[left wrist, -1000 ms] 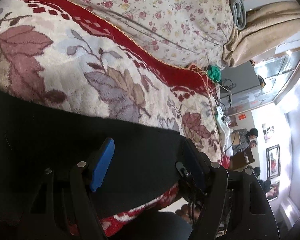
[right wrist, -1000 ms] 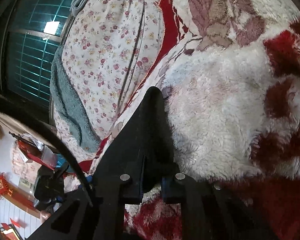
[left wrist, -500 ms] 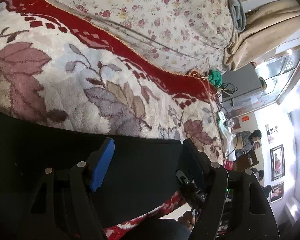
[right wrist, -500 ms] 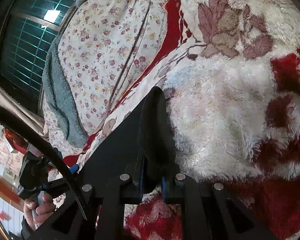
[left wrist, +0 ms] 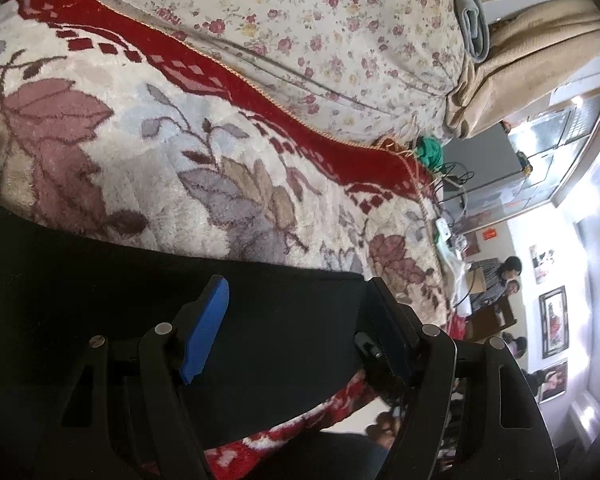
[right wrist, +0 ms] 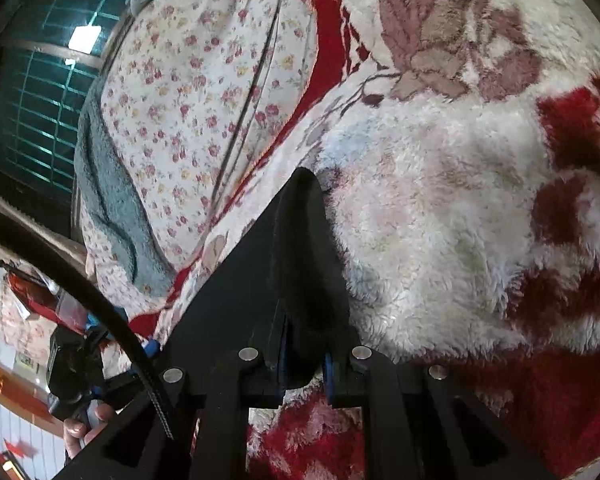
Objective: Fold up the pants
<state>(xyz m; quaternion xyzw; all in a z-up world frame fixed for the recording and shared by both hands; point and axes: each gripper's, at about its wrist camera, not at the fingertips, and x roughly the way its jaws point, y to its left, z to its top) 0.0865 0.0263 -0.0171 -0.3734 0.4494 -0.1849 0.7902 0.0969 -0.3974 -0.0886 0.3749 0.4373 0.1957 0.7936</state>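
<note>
Fluffy red-and-cream leaf-patterned blanket (left wrist: 148,152) carries black fabric pants (left wrist: 100,280). Left gripper (left wrist: 296,316) hangs spread wide above them; right gripper (right wrist: 304,360) pinches a bunched pants fold.

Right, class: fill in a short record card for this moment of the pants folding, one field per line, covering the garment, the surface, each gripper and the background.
garment: black pants, spread on the blanket
surface: plush leaf-patterned blanket in white and red
left gripper: open, fingers either side of the black cloth, nothing pinched
right gripper: shut on a raised fold of the pants
behind blanket: floral quilt, grey towel
room: framed pictures on wall, barred window
</note>
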